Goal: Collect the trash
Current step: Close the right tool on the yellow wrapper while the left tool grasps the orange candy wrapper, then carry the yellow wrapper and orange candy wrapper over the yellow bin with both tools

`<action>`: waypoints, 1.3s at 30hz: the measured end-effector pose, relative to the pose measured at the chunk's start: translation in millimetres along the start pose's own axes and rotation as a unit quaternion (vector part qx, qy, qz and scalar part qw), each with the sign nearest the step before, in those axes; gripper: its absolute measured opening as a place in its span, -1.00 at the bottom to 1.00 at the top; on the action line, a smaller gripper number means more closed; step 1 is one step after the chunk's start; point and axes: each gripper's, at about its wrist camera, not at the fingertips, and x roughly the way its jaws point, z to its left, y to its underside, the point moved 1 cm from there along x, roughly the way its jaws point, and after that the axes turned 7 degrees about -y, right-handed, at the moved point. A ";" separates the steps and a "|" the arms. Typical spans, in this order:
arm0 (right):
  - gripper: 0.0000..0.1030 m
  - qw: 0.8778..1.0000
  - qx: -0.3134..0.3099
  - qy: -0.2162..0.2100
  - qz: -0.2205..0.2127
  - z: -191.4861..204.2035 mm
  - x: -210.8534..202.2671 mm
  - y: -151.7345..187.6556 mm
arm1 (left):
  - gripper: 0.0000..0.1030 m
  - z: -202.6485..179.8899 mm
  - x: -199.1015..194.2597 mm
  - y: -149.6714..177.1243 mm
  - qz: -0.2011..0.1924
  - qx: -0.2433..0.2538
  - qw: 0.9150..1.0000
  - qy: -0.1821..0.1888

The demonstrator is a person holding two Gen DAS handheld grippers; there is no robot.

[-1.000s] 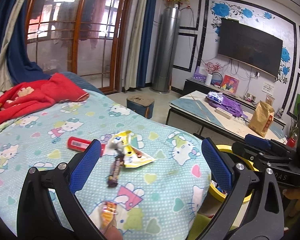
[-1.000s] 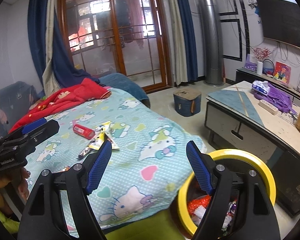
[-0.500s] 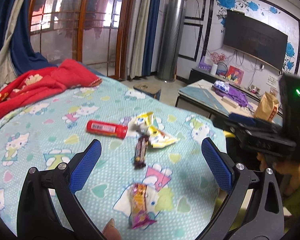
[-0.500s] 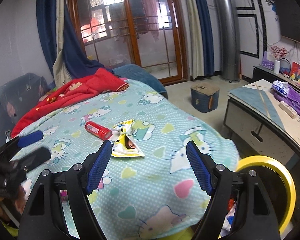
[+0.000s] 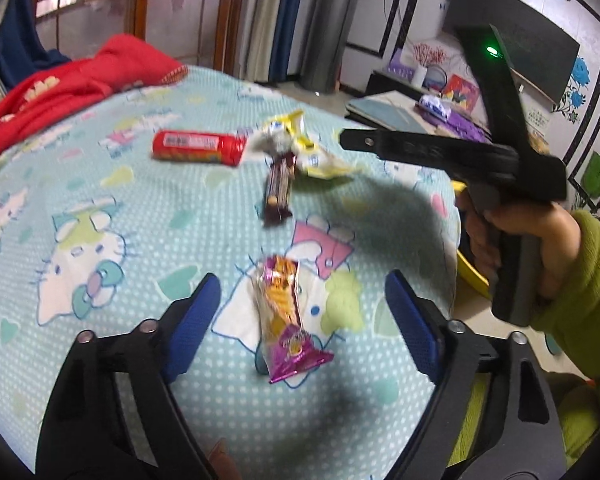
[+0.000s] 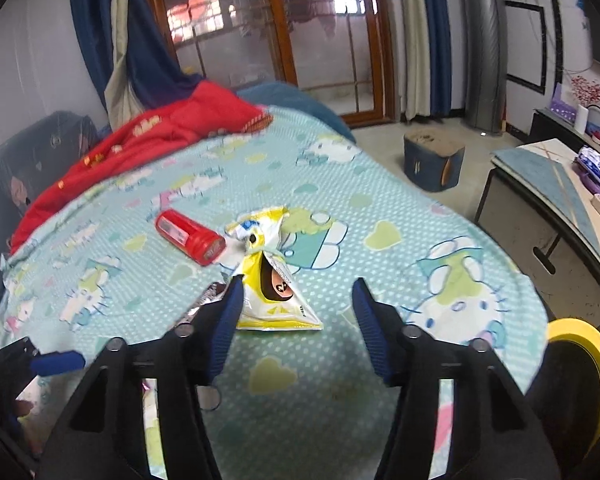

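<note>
Both hand-held grippers are seen with their blue-padded jaws apart and nothing clamped; each pair of jaws has just been closing in. Between the jaws of the left hand-held gripper (image 5: 300, 312), on the bed (image 5: 100, 208), a clear-and-purple snack wrapper (image 5: 286, 316) is seen lying lengthwise, its upper part showing orange contents and its purple lower end flared; neither pad is seen to touch it. Beyond it a dark brown candy wrapper (image 5: 278, 192) lies flat on the sheet, and past that a crumpled yellow-and-white packet (image 5: 306, 148) and a red cylindrical tube (image 5: 198, 148) with a white label, lying on its side. In the right wrist view the right hand-held gripper (image 6: 298, 300) is held over the same yellow-and-white packet (image 6: 272, 280), whose twisted top and dark oval print can be made out; its lower left corner lies just beside the left pad, while the right pad stands clear of it. The red tube (image 6: 190, 236) lies to the upper left of the packet, close to it. The bed is covered with a pale blue cartoon-cat sheet, with a red blanket (image 6: 148, 136) bunched at its far end. A yellow-rimmed bin (image 6: 592, 364) is seen off the bed's right edge. The right hand (image 5: 532, 248), in a green sleeve, is seen gripping its tool's handle.
</note>
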 end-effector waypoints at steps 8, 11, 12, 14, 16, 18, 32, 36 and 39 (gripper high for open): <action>-0.41 0.999 -0.009 -0.008 0.042 -4.0 35.1 -4.1 | 0.02 3.9 8.5 7.5 0.033 -0.012 0.999 0.012; -0.54 0.999 -0.002 -0.018 0.049 -9.1 42.2 -4.6 | -0.18 4.6 10.8 9.4 0.040 -0.016 0.999 0.013; -0.61 0.999 0.002 -0.021 0.051 -10.6 43.0 -4.9 | -0.26 3.8 11.4 9.2 0.044 -0.016 0.999 0.014; -0.76 0.998 0.008 -0.024 0.057 -12.6 45.7 -4.3 | -0.36 3.4 13.6 11.7 0.048 -0.016 0.999 0.013; -0.78 0.998 0.003 -0.022 0.055 -10.6 44.7 -2.8 | -0.52 2.3 14.7 12.8 0.052 -0.014 0.998 0.012; -0.83 0.998 0.000 -0.019 0.053 -8.1 42.8 -0.2 | -0.55 2.2 15.4 14.0 0.055 -0.014 0.998 0.011; -0.95 0.999 0.022 -0.006 0.033 -13.1 8.6 25.3 | -0.66 4.5 9.8 13.7 0.040 -0.020 0.999 0.027; -0.96 0.999 0.020 -0.006 0.027 -14.8 -3.3 33.1 | -0.66 1.4 6.9 6.5 0.026 -0.013 0.999 0.026; -0.96 0.999 0.024 -0.008 0.022 -17.8 -13.2 38.7 | -0.67 -1.4 5.0 0.7 0.017 -0.013 0.999 0.026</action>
